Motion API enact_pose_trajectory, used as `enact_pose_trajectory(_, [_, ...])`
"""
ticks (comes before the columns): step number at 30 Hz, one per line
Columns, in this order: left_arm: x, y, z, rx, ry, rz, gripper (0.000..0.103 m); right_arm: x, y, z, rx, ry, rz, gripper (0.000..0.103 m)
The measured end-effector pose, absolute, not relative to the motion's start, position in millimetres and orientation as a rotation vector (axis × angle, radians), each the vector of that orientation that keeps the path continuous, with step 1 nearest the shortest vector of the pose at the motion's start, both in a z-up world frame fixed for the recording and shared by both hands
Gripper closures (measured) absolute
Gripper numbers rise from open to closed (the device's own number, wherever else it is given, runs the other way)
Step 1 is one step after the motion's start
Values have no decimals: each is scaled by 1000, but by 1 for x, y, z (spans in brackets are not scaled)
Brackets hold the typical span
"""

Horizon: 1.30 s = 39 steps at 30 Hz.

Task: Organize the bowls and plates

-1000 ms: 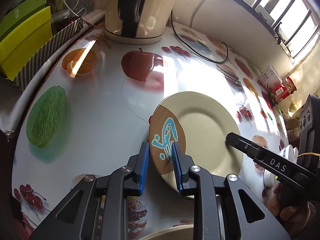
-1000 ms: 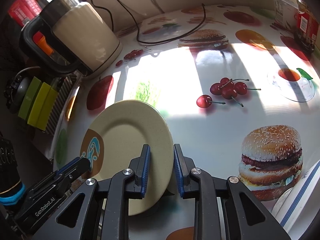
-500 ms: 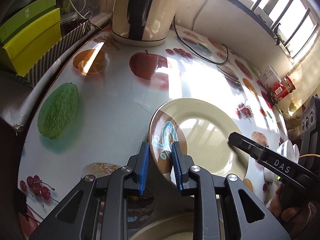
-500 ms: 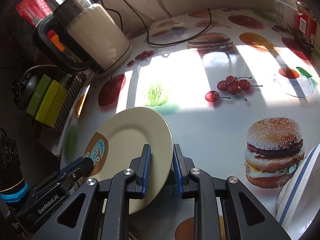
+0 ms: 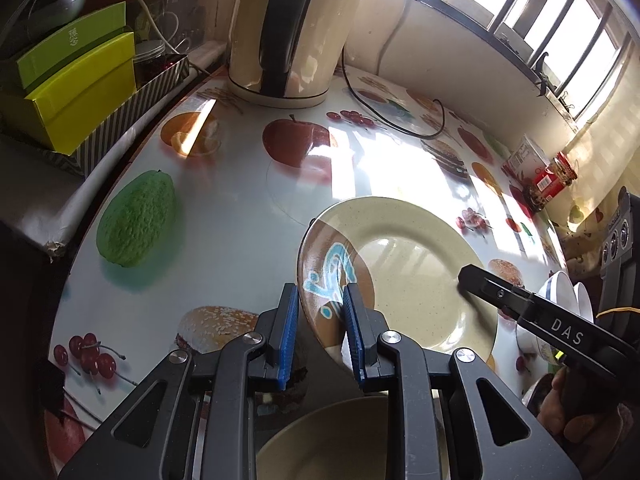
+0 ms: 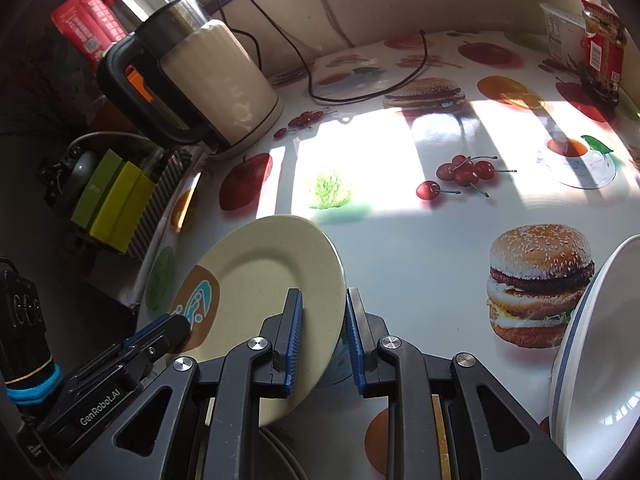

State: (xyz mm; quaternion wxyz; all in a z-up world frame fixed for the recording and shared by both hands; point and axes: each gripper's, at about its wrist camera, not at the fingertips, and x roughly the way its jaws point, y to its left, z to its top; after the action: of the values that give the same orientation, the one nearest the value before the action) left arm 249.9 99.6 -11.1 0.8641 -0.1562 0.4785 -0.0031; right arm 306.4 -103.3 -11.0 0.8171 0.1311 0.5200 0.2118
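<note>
Right now the left gripper (image 5: 318, 330) and the right gripper (image 6: 322, 330) each pinch opposite rims of the beige plate (image 5: 404, 276), holding it tilted and clear of the fruit-print table (image 5: 224, 224). With only thin edges between the pads, I judge that any uneven pull between the two hands could twist the plate loose, dropping it onto the bowl (image 5: 340, 440) just below. Further out, the white dishes (image 6: 600, 360) at the right and the kettle (image 6: 216, 80) could be clipped by a careless swing.

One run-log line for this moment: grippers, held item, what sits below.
left gripper: shut on beige plate | right gripper: shut on beige plate, opposite rim | plate: tilted, off the table | below: another beige dish
</note>
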Motion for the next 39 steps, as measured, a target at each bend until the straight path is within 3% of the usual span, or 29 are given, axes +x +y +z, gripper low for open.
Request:
enact_pose_trajectory(17, [196, 97, 16, -338, 930, -26, 79, 251, -113, 23, 285, 1029, 483, 82])
enact_pose_trajectory(39, [124, 97, 8, -367, 914, -6, 79, 185, -118, 17, 275, 1017, 543, 82])
